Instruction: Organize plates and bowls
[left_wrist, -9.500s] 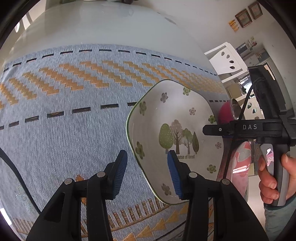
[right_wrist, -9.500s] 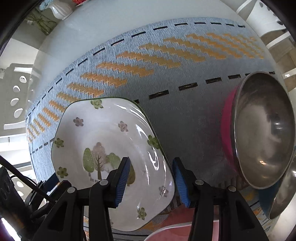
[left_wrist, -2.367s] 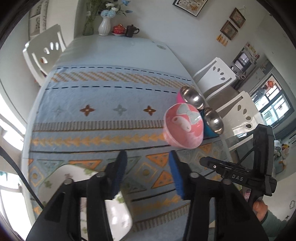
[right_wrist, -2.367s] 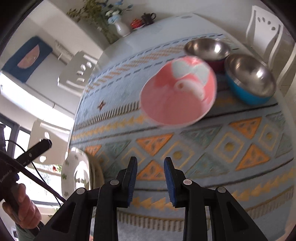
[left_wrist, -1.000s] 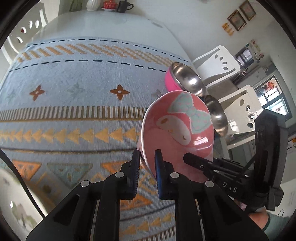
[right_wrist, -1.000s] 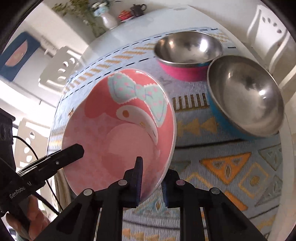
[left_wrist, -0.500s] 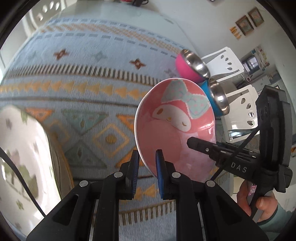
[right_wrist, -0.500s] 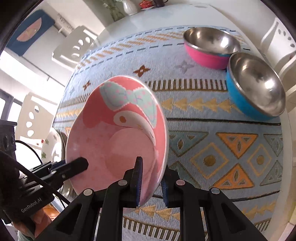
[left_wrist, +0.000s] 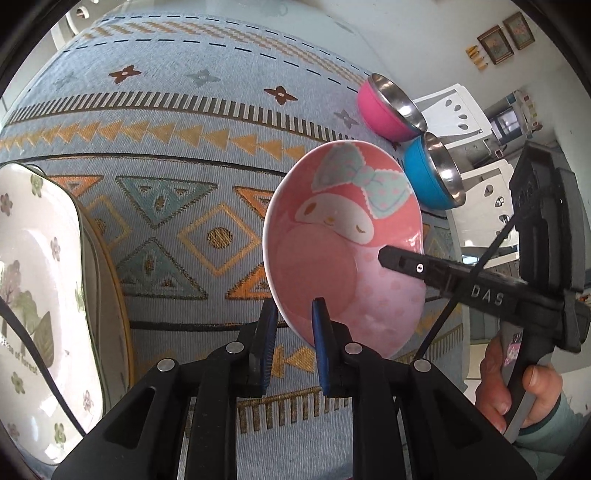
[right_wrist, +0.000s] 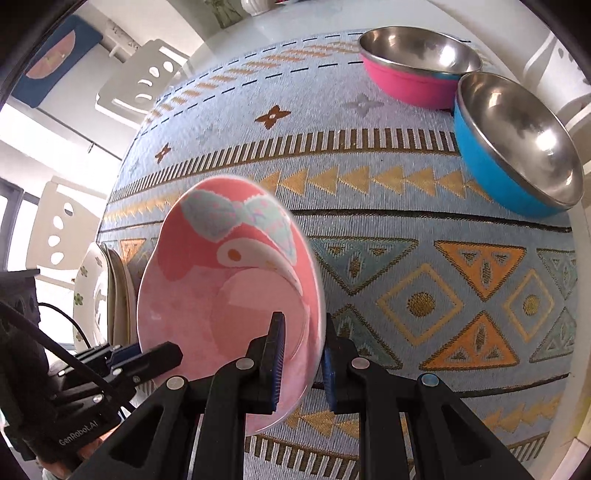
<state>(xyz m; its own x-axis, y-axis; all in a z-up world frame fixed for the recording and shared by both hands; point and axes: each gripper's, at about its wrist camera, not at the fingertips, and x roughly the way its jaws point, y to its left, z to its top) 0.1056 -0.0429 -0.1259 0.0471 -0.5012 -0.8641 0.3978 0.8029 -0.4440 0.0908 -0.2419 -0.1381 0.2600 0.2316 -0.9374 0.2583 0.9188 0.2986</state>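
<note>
Left wrist view, pink bowl (left_wrist: 343, 236) pinched by both grippers' fingers (left_wrist: 320, 332)

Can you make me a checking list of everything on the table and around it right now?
Surface: blue patterned tablecloth covering the table.
Job's things: pink cartoon bowl held tilted above the cloth; white tree-print plate at the left edge; pink steel bowl and blue steel bowl side by side.
Clutter: nothing seen.
Grippers: left tool and right tool both shut on the pink bowl's rim.
Cables: black cable on the right tool.
Surroundings: white chairs, framed pictures.
</note>
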